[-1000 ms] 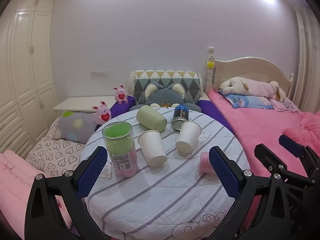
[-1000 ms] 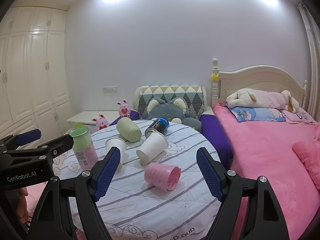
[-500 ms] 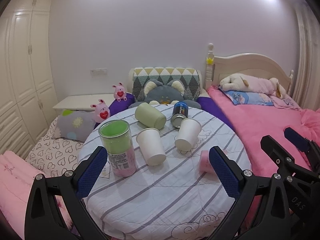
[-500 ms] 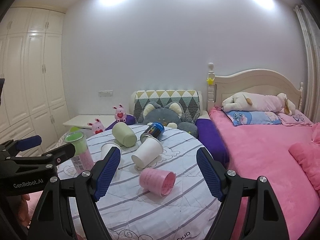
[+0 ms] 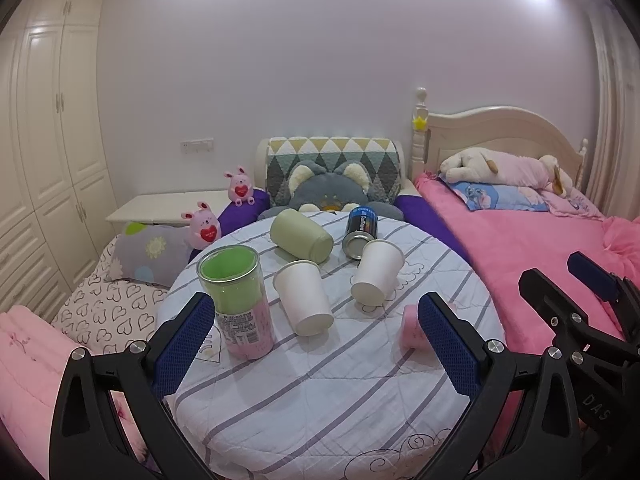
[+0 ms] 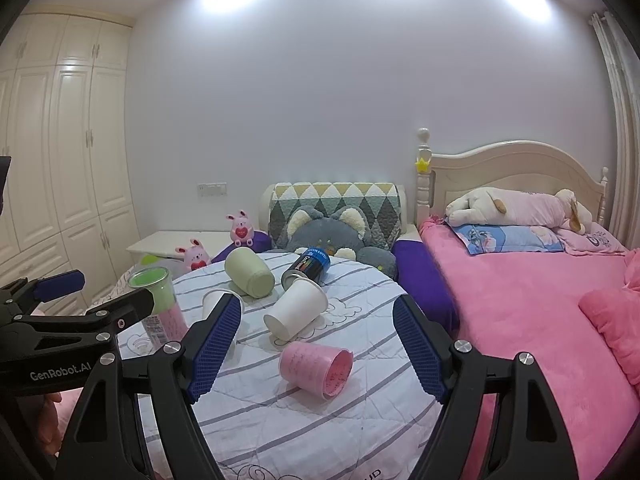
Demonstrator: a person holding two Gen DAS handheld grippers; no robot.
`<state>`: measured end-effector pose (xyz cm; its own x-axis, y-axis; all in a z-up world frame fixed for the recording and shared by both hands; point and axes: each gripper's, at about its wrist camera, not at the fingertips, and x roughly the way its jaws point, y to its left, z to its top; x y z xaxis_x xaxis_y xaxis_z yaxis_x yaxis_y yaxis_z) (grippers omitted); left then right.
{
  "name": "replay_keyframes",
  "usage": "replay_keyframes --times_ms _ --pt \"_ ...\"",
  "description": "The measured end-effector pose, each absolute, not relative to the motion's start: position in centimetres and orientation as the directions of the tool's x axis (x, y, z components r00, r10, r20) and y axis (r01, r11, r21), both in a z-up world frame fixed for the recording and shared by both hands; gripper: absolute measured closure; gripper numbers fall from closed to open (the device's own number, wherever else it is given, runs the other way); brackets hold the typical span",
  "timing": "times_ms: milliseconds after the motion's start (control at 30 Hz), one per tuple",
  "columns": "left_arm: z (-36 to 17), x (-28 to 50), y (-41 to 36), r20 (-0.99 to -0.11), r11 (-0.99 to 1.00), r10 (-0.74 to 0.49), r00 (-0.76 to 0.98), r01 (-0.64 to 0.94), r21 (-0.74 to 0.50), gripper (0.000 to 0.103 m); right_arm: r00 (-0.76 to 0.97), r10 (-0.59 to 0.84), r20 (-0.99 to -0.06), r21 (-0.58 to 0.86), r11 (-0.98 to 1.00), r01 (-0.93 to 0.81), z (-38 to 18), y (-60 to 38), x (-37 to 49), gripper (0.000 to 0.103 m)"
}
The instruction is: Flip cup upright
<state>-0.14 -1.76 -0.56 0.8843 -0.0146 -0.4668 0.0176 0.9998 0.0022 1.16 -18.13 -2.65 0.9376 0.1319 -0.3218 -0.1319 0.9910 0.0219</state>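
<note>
A round table (image 5: 320, 408) with a striped cloth holds several cups on their sides: a pink cup (image 6: 316, 368) with its mouth toward the right, partly hidden behind my left gripper's right finger in the left wrist view (image 5: 412, 328), two white paper cups (image 5: 306, 298) (image 5: 376, 272), and a pale green cup (image 5: 300, 236). My left gripper (image 5: 316, 344) is open and empty above the table's near edge. My right gripper (image 6: 318, 346) is open and empty, with the pink cup between its fingers further ahead.
A tall green-and-pink canister (image 5: 238, 304) stands upright at the table's left. A blue can (image 5: 360, 230) lies at the back. A pink bed (image 6: 540, 300) is to the right, plush toys and cushions behind, white wardrobes (image 6: 60, 160) on the left.
Both views have shifted slightly; the right gripper has risen and tilted a little, so the table sits lower in its view. No object has moved.
</note>
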Motion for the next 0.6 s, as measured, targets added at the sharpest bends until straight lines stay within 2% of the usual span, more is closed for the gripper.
replay_keyframes --times_ms 600 --pt "0.6 1.7 -0.8 -0.463 0.999 -0.037 0.886 0.037 -0.01 0.0 0.939 0.144 -0.312 0.017 0.989 -0.146 -1.4 -17.5 3.0 0.023"
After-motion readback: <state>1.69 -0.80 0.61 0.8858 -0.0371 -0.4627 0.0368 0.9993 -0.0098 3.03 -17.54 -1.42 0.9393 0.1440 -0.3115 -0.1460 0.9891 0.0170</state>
